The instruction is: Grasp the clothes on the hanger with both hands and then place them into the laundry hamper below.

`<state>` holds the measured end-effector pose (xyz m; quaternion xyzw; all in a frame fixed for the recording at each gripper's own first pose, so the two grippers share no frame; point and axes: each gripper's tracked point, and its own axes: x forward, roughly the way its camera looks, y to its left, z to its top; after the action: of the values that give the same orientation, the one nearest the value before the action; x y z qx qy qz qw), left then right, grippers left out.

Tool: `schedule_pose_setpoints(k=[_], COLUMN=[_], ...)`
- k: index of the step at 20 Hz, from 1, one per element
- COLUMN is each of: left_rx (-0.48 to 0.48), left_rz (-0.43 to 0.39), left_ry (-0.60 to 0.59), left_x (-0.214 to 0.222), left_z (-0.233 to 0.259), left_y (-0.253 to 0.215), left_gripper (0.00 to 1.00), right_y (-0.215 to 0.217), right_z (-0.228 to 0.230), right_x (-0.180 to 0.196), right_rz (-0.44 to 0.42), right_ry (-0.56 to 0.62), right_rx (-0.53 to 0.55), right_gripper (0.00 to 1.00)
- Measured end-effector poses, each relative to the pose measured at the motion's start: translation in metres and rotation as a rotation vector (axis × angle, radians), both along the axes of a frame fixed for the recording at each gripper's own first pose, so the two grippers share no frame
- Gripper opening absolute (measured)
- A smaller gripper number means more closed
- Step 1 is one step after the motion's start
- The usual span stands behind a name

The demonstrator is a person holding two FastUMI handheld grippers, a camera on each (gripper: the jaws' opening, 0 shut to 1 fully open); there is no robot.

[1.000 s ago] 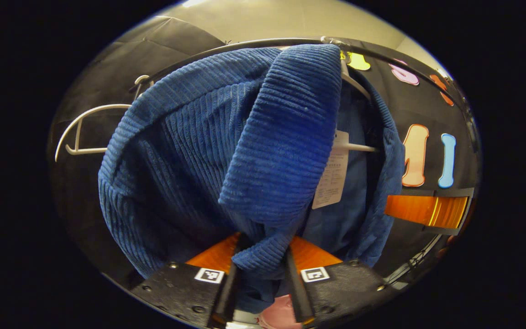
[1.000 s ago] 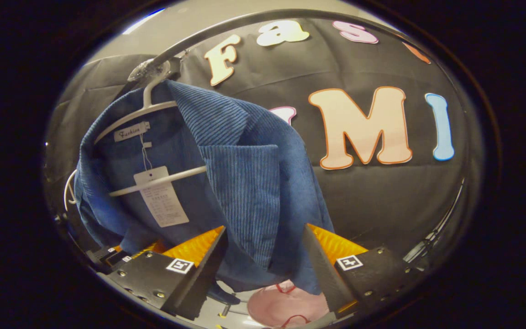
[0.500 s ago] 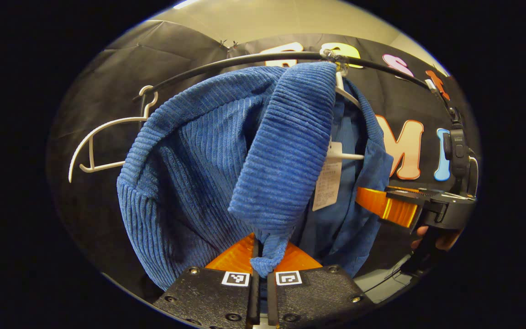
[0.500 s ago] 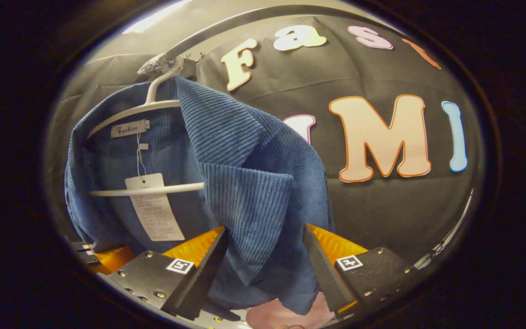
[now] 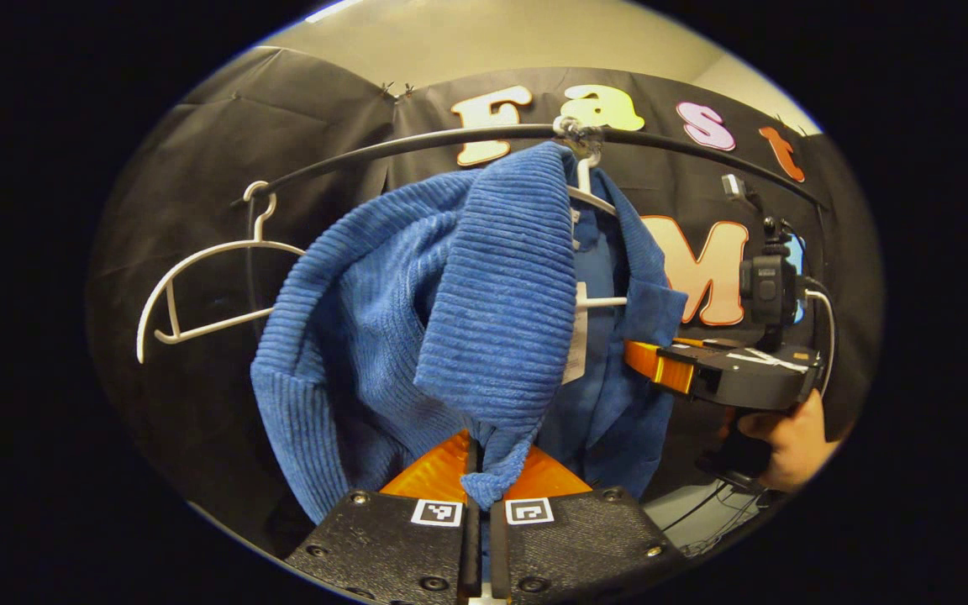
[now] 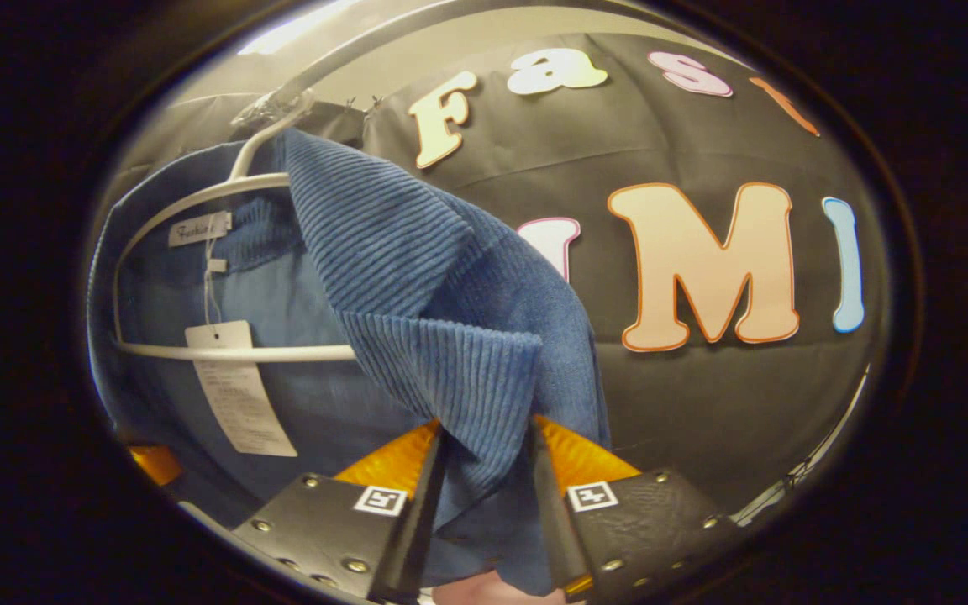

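the jacket [image 5: 442, 319] is hanging from a white hanger [image 6: 223, 189] on the black rail [image 5: 417, 143], its long axis running straight down from the hook, with the front panels falling open and a paper tag [image 6: 236, 386] dangling inside against the lining. both lapels are drooping toward the grippers, so each gripper is sitting just below and in front of its own front edge, and the cloth is rising up and away from the fingers to the hanger.

the left gripper [image 5: 478, 491] is biting the low tip of the left lapel: its fingers are pressed together with a bunched fold of corduroy squeezed between them, and the cloth is standing up out of the pinch. the right gripper [image 6: 484, 470] is working the other lapel; its fingers are narrowed around the hanging flap, with the cloth filling the gap, but i cannot tell whether both pads are really pressing yet, since the edges seem to be just meeting the fabric. in the left gripper view that same right gripper [image 5: 660, 367] is reaching in from the right side, level with the hanger bar, a hand [image 5: 786, 441] gripping its handle.

a second, bare hanger [image 5: 198, 294] is hanging further left on the rail, well apart from the jacket.

to my eye the coming move turns on lifting: the shoulders are hooked over the hanger arms, so pulling straight down would likely drag the hanger along.
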<state>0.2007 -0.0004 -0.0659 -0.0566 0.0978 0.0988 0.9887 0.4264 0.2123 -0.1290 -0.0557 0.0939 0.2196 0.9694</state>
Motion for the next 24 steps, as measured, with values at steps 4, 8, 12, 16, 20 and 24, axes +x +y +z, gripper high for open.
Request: schedule_pose_setpoints(k=[4,8,12,16,20,24], left_rx=[-0.03,-0.016,-0.005,0.046,0.069,0.148], left_rz=[0.013,0.005,0.039,0.019,0.033,0.062], left_ry=[0.005,-0.006,-0.018,-0.052,-0.082,-0.085], left_x=[-0.011,-0.029,-0.052,-0.065,-0.071,-0.069], left_z=[0.011,0.027,0.042,0.066,0.09,0.118], left_y=[0.009,0.015,0.031,0.04,0.061,0.088], left_gripper=[0.04,0.05,0.04,0.04,0.05,0.04], right_y=[0.001,-0.02,-0.034,-0.046,-0.057,-0.059], right_z=[0.0,0.016,0.038,0.049,0.075,0.091], right_x=[-0.001,-0.016,-0.019,-0.015,-0.003,0.004], right_rz=[0.038,0.003,-0.019,-0.03,-0.073,-0.096], right_ry=[0.006,-0.058,-0.12,-0.124,-0.231,-0.374], right_rx=[0.001,-0.034,-0.057,-0.09,-0.157,-0.284], right_gripper=[0.04,0.01,0.01,0.0,0.01,0.01])
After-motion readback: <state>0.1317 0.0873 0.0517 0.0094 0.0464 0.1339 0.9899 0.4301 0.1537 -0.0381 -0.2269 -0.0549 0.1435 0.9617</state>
